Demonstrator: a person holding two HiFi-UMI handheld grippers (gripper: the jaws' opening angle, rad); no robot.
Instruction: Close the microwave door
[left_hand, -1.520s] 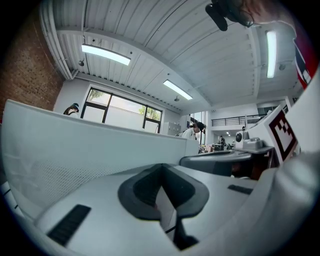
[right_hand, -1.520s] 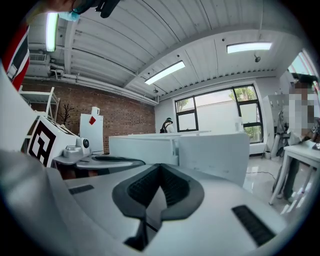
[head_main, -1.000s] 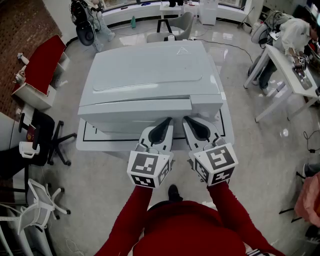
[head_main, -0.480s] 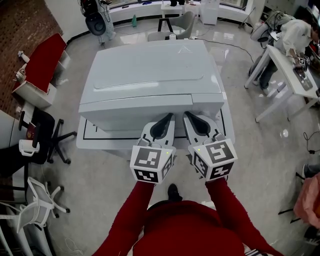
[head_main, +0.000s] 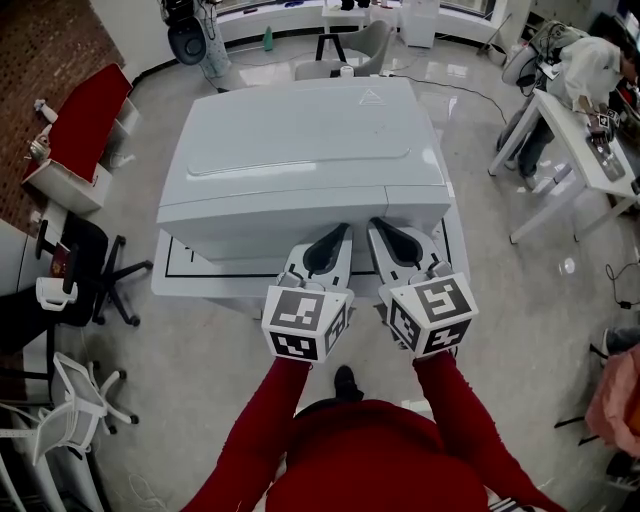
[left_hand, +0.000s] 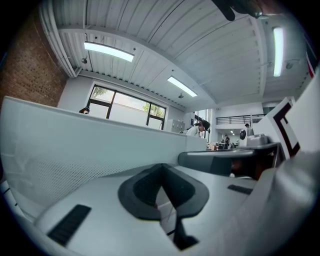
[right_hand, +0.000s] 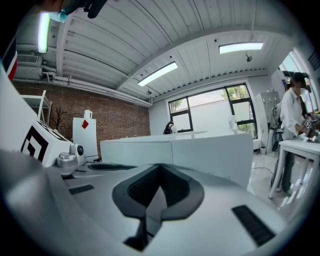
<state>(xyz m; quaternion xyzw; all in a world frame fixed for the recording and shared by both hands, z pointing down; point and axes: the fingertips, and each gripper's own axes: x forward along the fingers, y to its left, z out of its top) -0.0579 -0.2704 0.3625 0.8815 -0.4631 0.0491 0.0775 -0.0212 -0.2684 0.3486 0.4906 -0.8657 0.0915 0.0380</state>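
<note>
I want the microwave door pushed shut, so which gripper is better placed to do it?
Probably the left gripper: its shut jaws point at the wide door. The right gripper, also shut, faces the seam beside the narrower side section.

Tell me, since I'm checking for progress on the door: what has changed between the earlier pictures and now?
Nothing has visibly changed. The left gripper and the right gripper stay shut and empty, side by side at the front edge of the microwave.
</note>
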